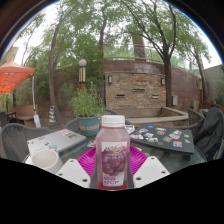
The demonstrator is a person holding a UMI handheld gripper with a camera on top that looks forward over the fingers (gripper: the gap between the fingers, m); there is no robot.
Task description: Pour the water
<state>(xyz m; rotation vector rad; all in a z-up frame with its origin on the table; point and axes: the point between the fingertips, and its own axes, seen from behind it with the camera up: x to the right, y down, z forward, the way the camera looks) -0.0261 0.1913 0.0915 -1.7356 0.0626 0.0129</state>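
Between our tongs (112,172) we gripped the bottle (112,150), carrying it; next we judged to tilt over the cup (44,159).

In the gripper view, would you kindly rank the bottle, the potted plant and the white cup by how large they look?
1. Bottle, held between the fingers, looks largest, though it is nearest the camera.
2. Potted plant, beyond the bottle.
3. White cup, only partly in view, so its rank is unsure.
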